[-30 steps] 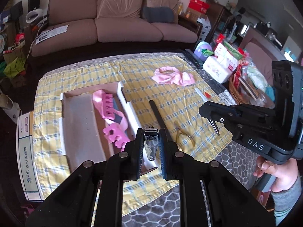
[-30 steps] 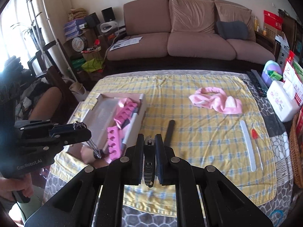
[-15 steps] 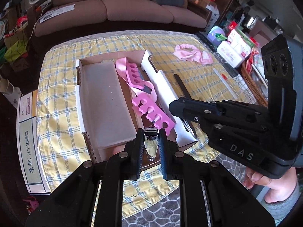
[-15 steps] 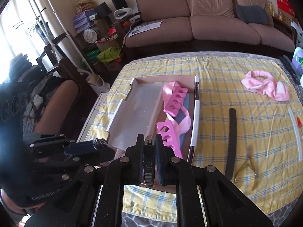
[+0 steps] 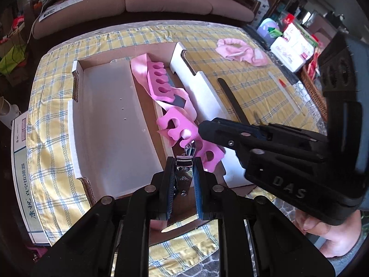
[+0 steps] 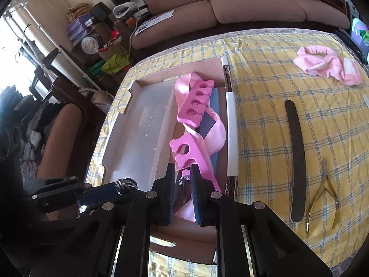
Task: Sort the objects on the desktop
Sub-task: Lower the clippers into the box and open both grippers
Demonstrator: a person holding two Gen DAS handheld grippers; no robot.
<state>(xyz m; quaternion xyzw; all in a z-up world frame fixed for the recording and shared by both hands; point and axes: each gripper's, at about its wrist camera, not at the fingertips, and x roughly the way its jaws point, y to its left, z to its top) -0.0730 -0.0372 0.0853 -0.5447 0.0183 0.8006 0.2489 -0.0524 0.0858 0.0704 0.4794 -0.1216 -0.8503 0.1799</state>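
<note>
My left gripper [image 5: 183, 161] is shut on a silver nail clipper [image 5: 183, 175], held low over the near end of the cardboard box [image 5: 78, 124]. My right gripper [image 6: 181, 168] has its jaws slightly parted around a dark nail clipper [image 6: 183, 182] that hangs loosely between them, over the same box end. The right gripper also shows in the left wrist view [image 5: 205, 127], just right of mine. Pink toe separators [image 5: 184, 133] and a pink band lie in the box. A black nail file [image 6: 296, 157], gold cuticle nippers [image 6: 322, 191] and a pink headband [image 6: 327, 64] lie on the yellow checked cloth.
A white tray insert [image 5: 115, 124] fills the box's left half. A white nail file and red-tipped stick [image 5: 284, 90] lie at the cloth's right. Tissue packs [image 5: 293, 50] and a wicker basket [image 5: 313, 90] stand at the right edge. A sofa is behind.
Both grippers have moved from the cloth's front to over the box's near end and lowered. The right gripper's jaws have parted slightly around its clipper.
</note>
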